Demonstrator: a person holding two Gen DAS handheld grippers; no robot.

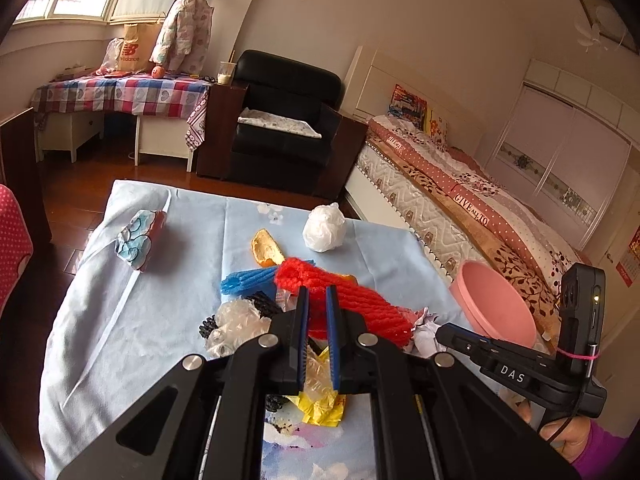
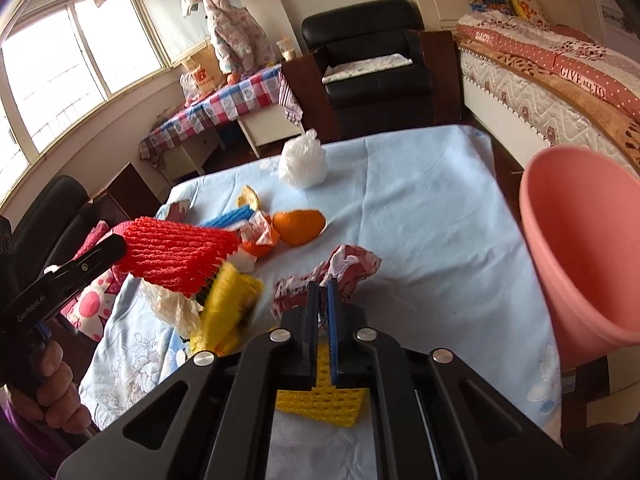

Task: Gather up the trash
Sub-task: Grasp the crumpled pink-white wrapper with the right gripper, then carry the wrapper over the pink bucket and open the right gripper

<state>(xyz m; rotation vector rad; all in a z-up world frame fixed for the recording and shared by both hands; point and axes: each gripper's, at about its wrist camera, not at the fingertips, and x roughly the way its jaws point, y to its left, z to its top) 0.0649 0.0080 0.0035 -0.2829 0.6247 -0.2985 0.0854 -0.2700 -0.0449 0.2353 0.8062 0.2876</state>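
Note:
My left gripper [image 1: 318, 296] is shut on a red foam net [image 1: 352, 304] and holds it just above the trash pile on the blue-clothed table [image 1: 120, 320]. From the right wrist view the same red foam net [image 2: 176, 256] hangs from the left gripper [image 2: 120, 246] at the left. My right gripper [image 2: 323, 292] is shut on a crumpled red-and-white wrapper [image 2: 344, 264] that lies on the table [image 2: 420, 200]. A pink bin [image 2: 580, 248] stands tilted at the table's right edge, close to the right gripper [image 1: 438, 332].
Loose trash lies around: a white plastic bag ball [image 1: 324, 228], orange peel [image 2: 298, 222], a blue foam net [image 1: 248, 280], a yellow wrapper [image 2: 228, 308], a yellow foam net [image 2: 320, 400], clear plastic [image 1: 236, 324], a tissue pack [image 1: 138, 240]. A bed [image 1: 460, 184] runs along the right.

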